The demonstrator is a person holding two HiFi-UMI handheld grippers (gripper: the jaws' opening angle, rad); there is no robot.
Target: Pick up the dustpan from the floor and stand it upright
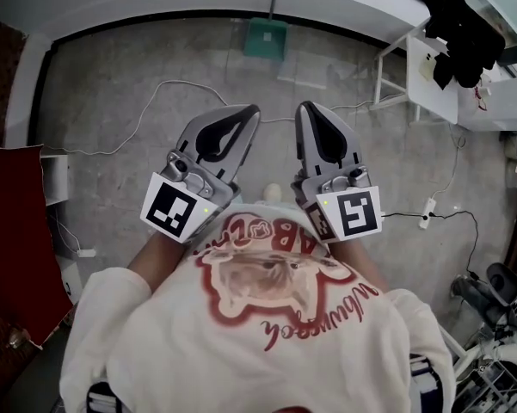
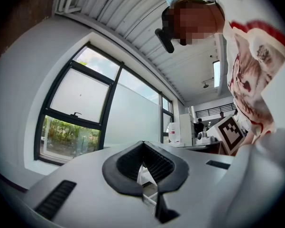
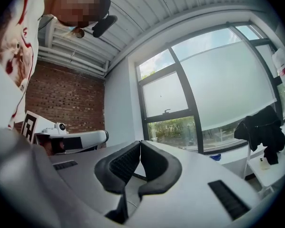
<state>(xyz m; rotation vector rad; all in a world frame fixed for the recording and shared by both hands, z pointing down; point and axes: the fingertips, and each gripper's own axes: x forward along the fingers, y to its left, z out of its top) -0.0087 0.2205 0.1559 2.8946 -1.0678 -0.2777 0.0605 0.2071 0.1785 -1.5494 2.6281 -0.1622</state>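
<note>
Since your left gripper and right gripper are closed and empty, approach the green long-handled dustpan at the floor's far edge. Open one before gripping.

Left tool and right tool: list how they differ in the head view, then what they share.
The left tool leans toward the picture's right, while the right tool leans slightly left, so their tips converge. The left marker cube sits clearly skewed, while the right marker cube sits nearly square to the picture, and their patterns differ. Shared: both tools are shut and hold nothing.
</note>
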